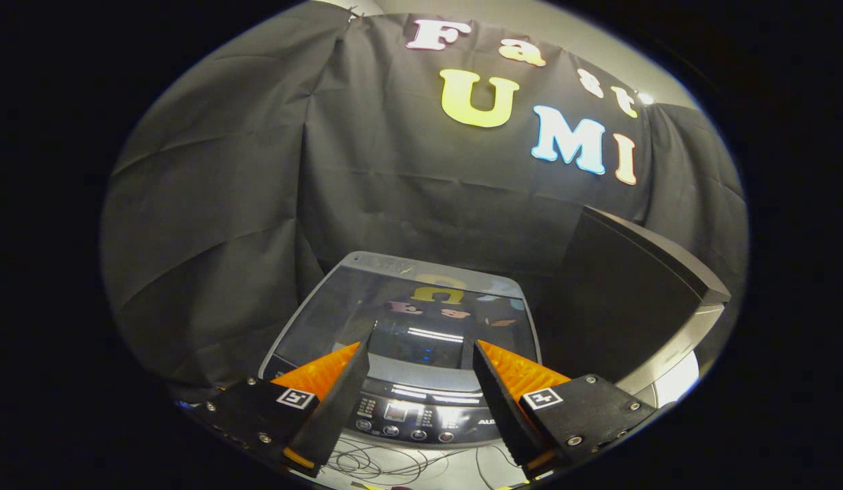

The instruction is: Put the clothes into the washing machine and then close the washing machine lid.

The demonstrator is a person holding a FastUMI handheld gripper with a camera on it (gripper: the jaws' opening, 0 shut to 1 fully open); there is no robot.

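Observation:
A small grey top-loading washing machine stands just ahead of my fingers. Its dark glass lid lies flat and shut, mirroring the wall behind. The control panel with a row of round buttons runs along the near edge, low between my fingers. My gripper hovers above the machine's front, open, with nothing between its fingers. Both fingertips point towards the lid.
A large dark slab with a silver edge stands tilted up to the right of the machine, close to my right finger. Thin cables lie on a white surface below the control panel. Black cloth walls close the booth behind and to the left.

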